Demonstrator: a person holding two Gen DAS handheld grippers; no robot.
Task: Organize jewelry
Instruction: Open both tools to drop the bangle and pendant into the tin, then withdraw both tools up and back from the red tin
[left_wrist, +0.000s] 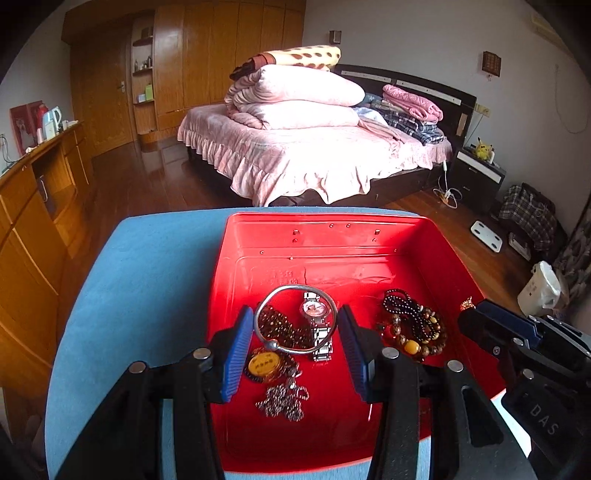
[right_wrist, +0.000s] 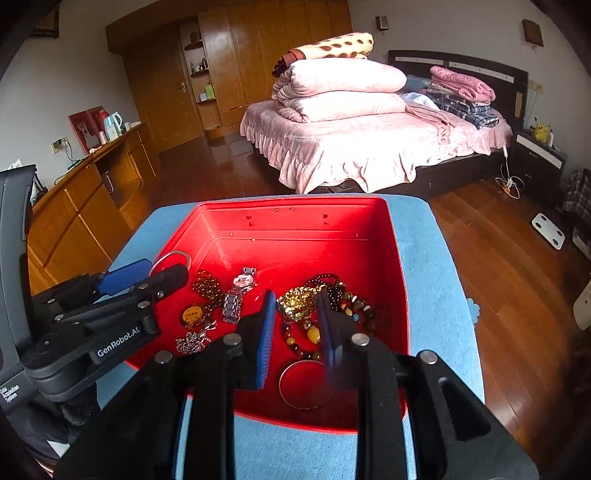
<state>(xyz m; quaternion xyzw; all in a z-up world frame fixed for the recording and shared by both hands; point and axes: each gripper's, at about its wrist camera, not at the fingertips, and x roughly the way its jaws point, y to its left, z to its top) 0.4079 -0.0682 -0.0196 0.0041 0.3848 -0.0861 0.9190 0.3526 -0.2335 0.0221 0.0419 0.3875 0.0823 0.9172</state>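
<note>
Both grippers hover over the red tray. The left gripper is half open, empty, above a silver bangle. The right gripper is narrow, empty, over glossy beads. Beyond lies a metal watch.

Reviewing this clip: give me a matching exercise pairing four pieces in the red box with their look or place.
Things:
1. wristwatch
2. oval pendant
3. plain bangle
4. glittery gold piece

Descriptions:
A. nearest the front wall of the red box
B. yellow face with red characters
C. sequinned, between the right tool's fingers in its own view
D. silver link band

Pairs: 1-D, 2-B, 3-A, 4-C
</note>
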